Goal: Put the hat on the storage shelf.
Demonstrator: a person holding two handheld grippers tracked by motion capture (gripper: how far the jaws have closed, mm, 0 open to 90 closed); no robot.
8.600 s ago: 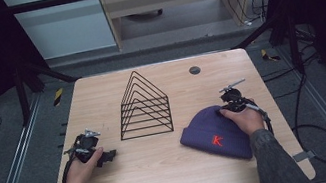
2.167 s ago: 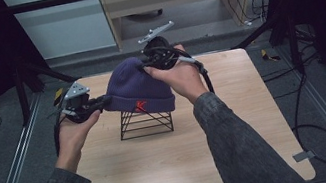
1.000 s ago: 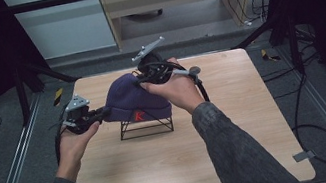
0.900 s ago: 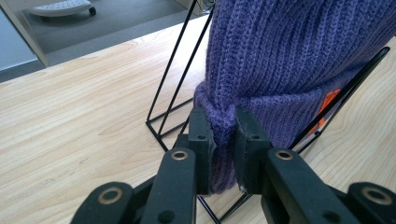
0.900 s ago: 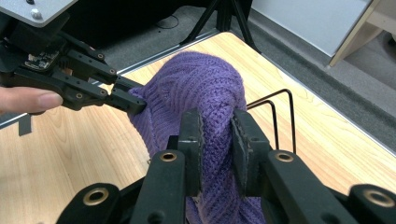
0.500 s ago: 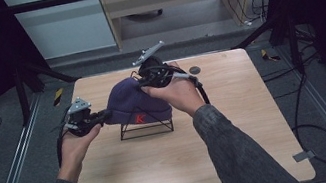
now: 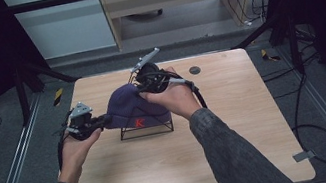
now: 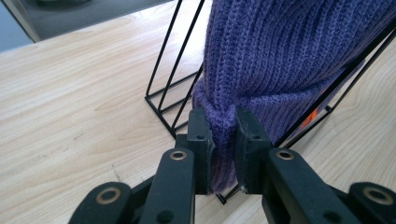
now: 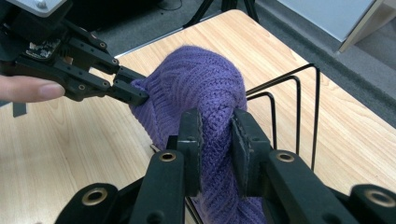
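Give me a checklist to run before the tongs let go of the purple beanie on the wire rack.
1. Left tongs pinch the folded cuff of the beanie: ok, knit sits between the jaws.
2. Right tongs pinch the knit near the crown: ok, fabric is bunched between the jaws.
3. Beanie draped over the rack: ok, wires run under and beside the knit.
4. Rack base flat on the table: ok in the high view.
5. Far side of the beanie fully down over the wires: cannot tell, hidden by the right hand.
6. Cuff free of snags on the wires: cannot tell.
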